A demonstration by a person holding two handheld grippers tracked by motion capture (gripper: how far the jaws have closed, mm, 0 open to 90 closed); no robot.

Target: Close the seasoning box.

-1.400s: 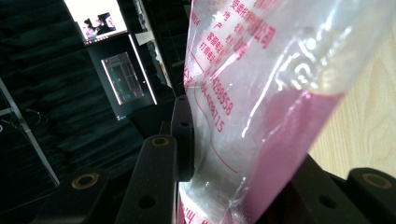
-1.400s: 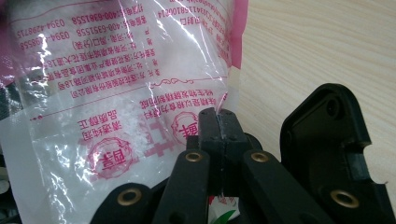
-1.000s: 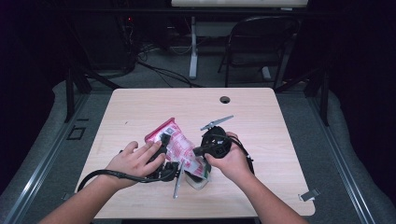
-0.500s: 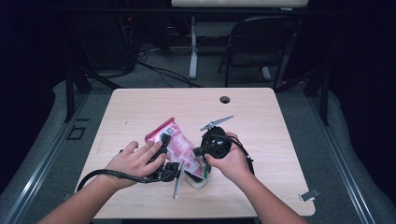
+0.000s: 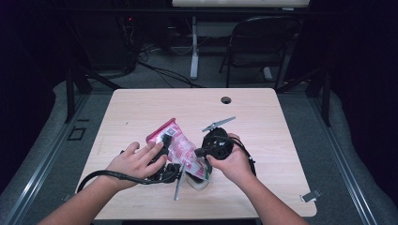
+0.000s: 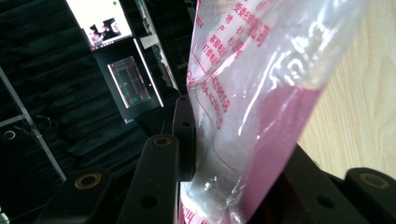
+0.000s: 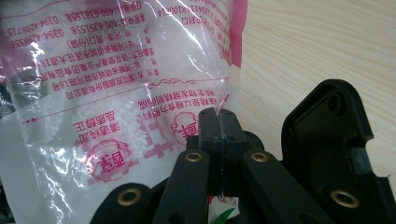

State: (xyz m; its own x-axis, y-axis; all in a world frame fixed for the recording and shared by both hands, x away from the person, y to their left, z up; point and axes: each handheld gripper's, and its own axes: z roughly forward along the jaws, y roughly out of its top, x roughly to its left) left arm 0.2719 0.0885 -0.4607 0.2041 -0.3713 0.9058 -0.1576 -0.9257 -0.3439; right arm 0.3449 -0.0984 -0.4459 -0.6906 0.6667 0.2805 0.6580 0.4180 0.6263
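Note:
A pink and clear plastic bag (image 5: 177, 142) holding white granules lies tilted at the middle of the wooden table (image 5: 272, 122). My left gripper (image 5: 164, 143) comes in from the left, with the hand spread over it. In the left gripper view the bag (image 6: 252, 93) sits between the jaws of the left gripper (image 6: 219, 140), pressed against the left one. My right gripper (image 5: 206, 151) holds the bag's right side. In the right gripper view the right gripper (image 7: 217, 122) has its jaws closed together on the bag's printed edge (image 7: 140, 70).
A clear roundish object (image 5: 197, 182) sits under the bag's near end. A round cable hole (image 5: 226, 100) lies near the table's far edge. A folding chair (image 5: 256, 42) stands beyond the table. A metal clip (image 5: 309, 196) hangs at the near right corner.

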